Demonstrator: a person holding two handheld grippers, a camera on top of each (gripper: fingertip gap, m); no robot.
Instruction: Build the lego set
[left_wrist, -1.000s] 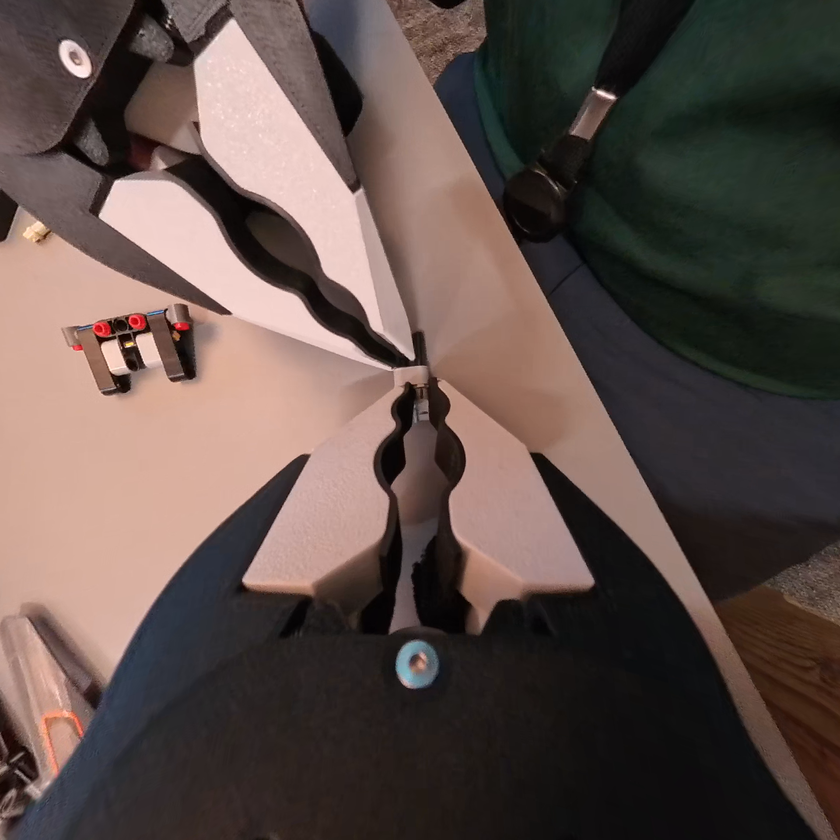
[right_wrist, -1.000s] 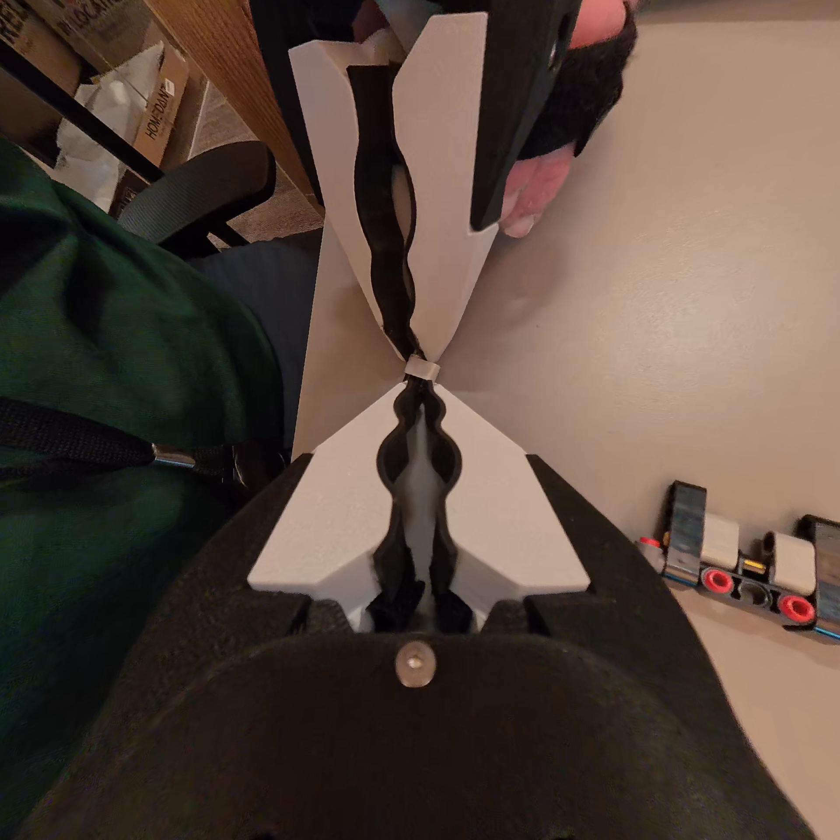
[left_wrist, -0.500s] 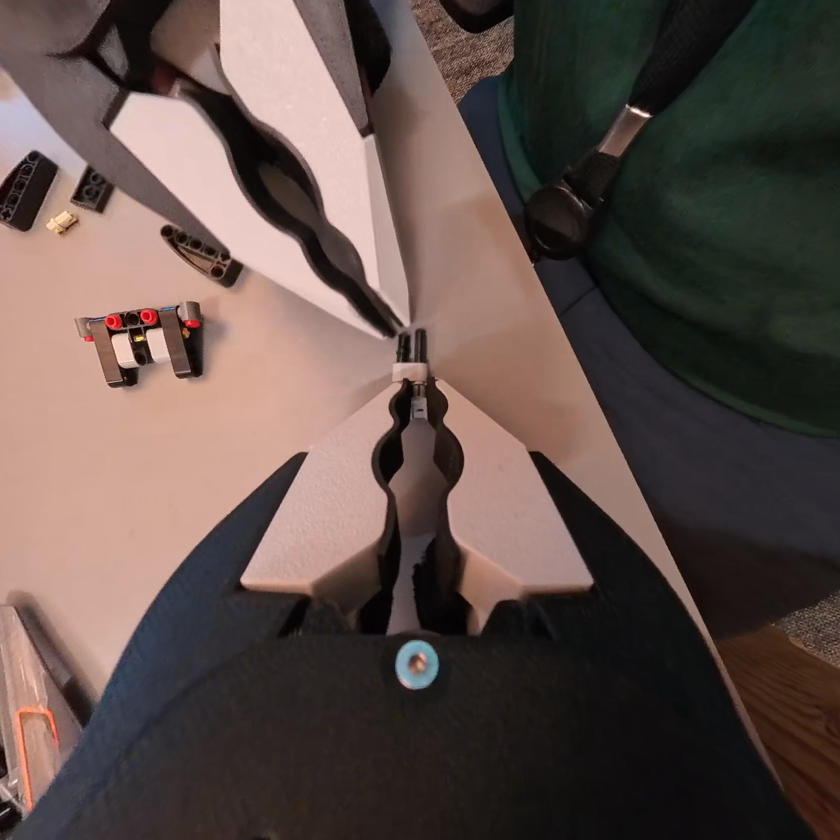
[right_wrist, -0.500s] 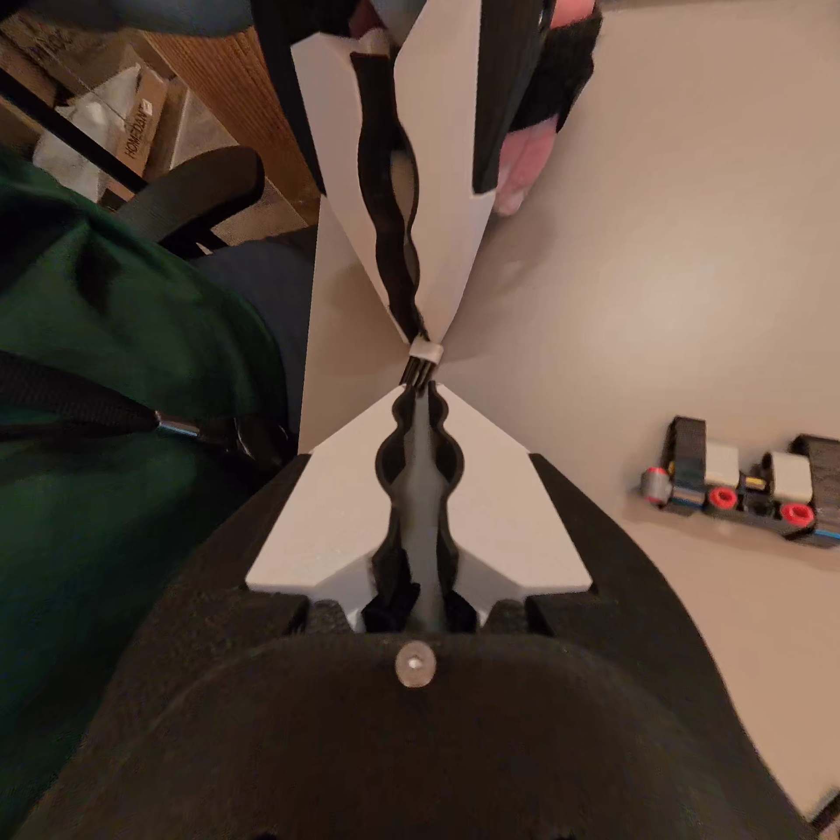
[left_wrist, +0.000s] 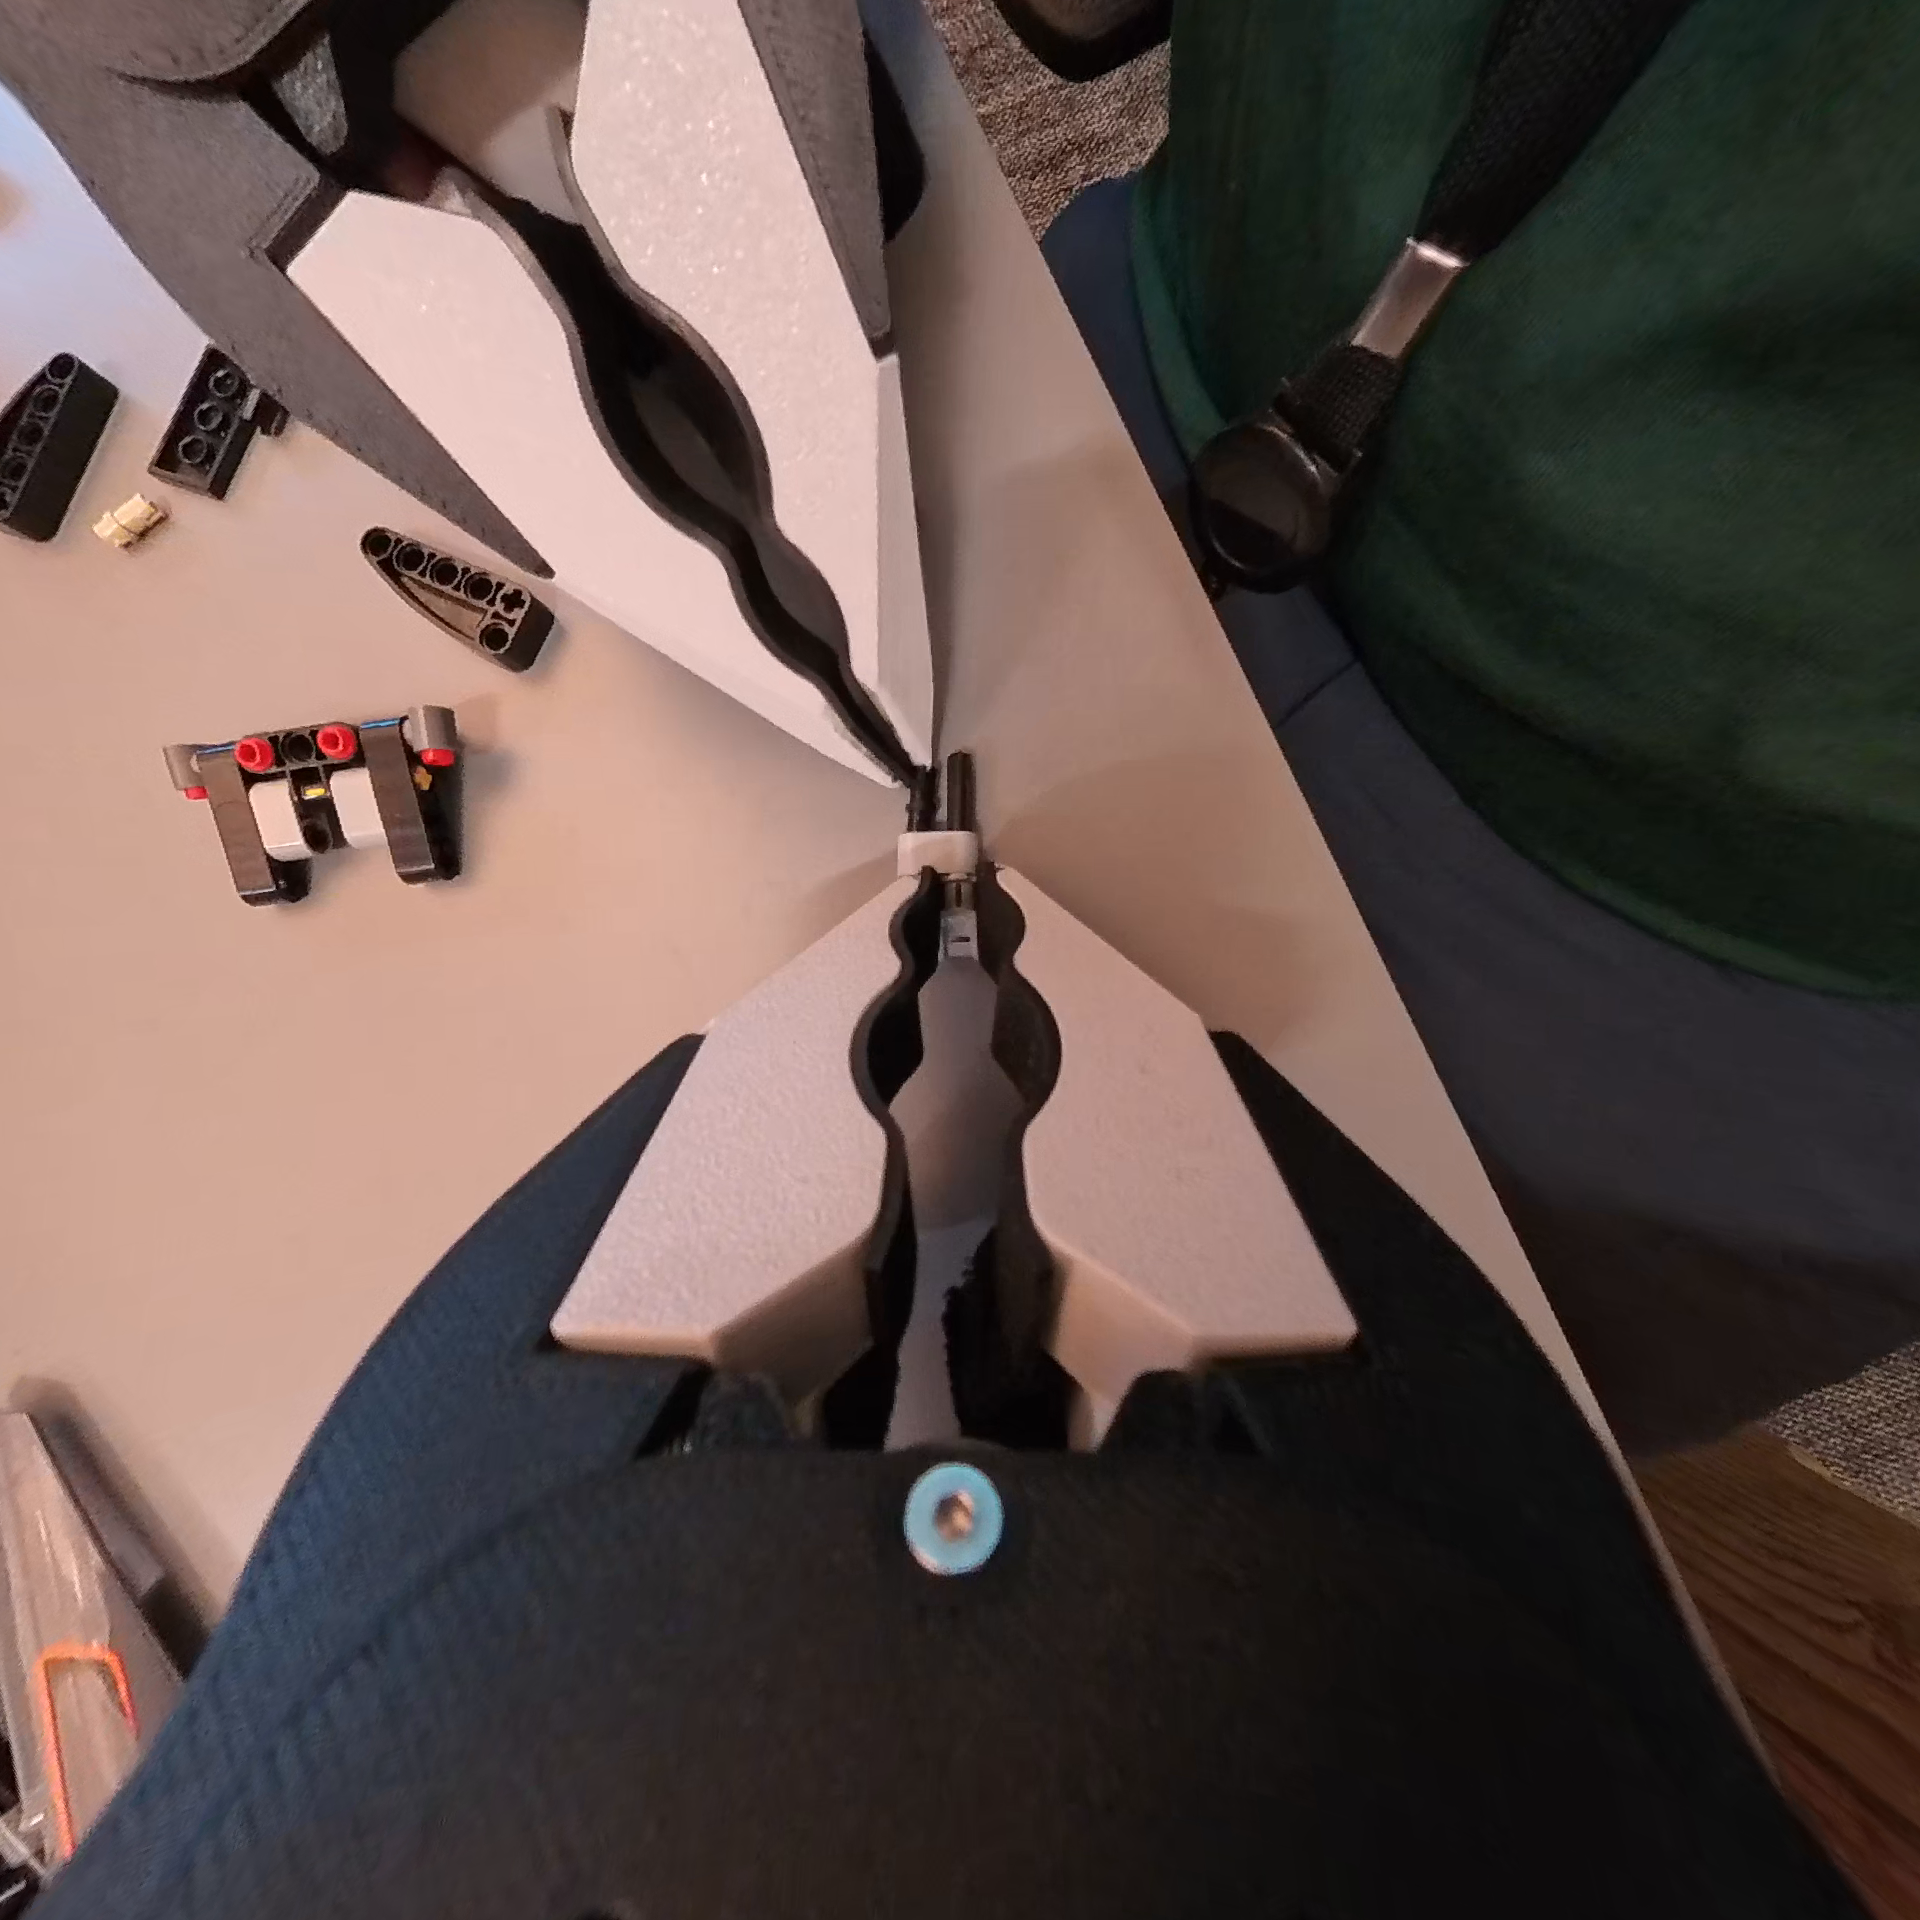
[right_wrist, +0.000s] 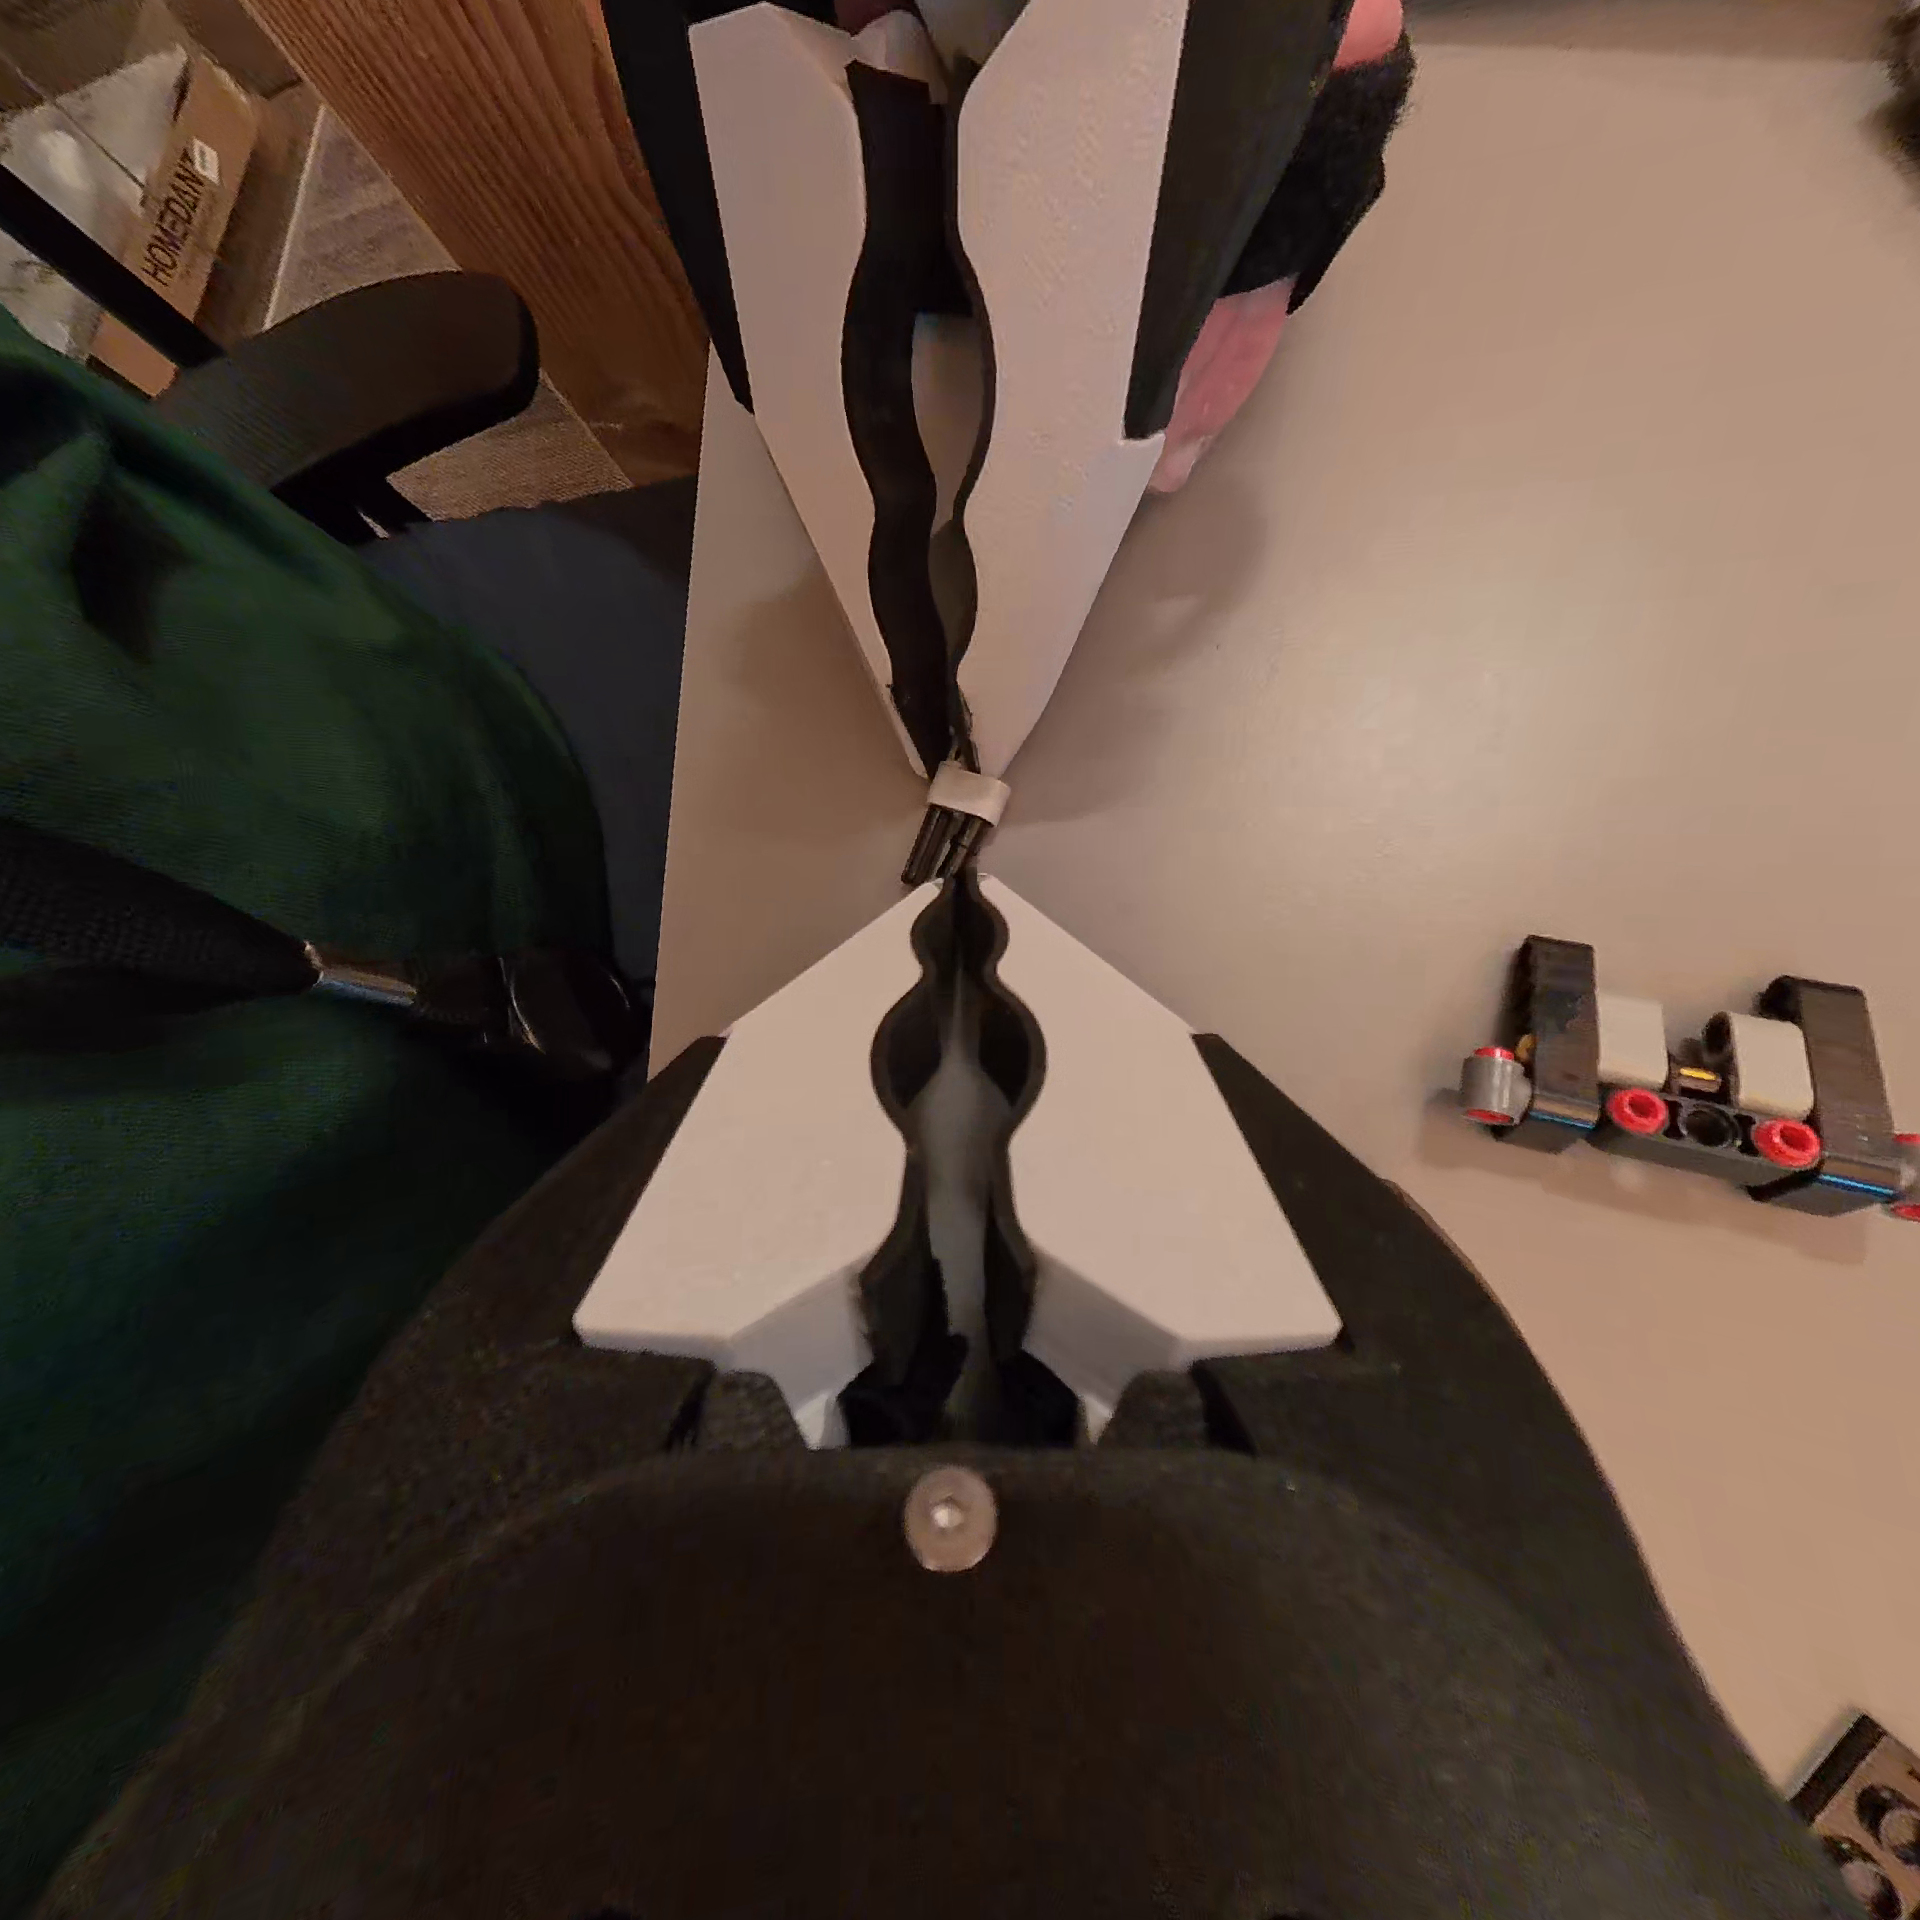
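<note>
White connector (left_wrist: 935, 849) stays pinched in my left tongs (left_wrist: 948, 883); my right tongs (right_wrist: 961, 883), closed, push black pins (right_wrist: 940, 844) in.

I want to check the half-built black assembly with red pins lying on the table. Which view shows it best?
The right wrist view: the assembly is larger there, showing red pins, grey blocks and black beams. The left wrist view shows it whole but smaller, off to the left.
</note>
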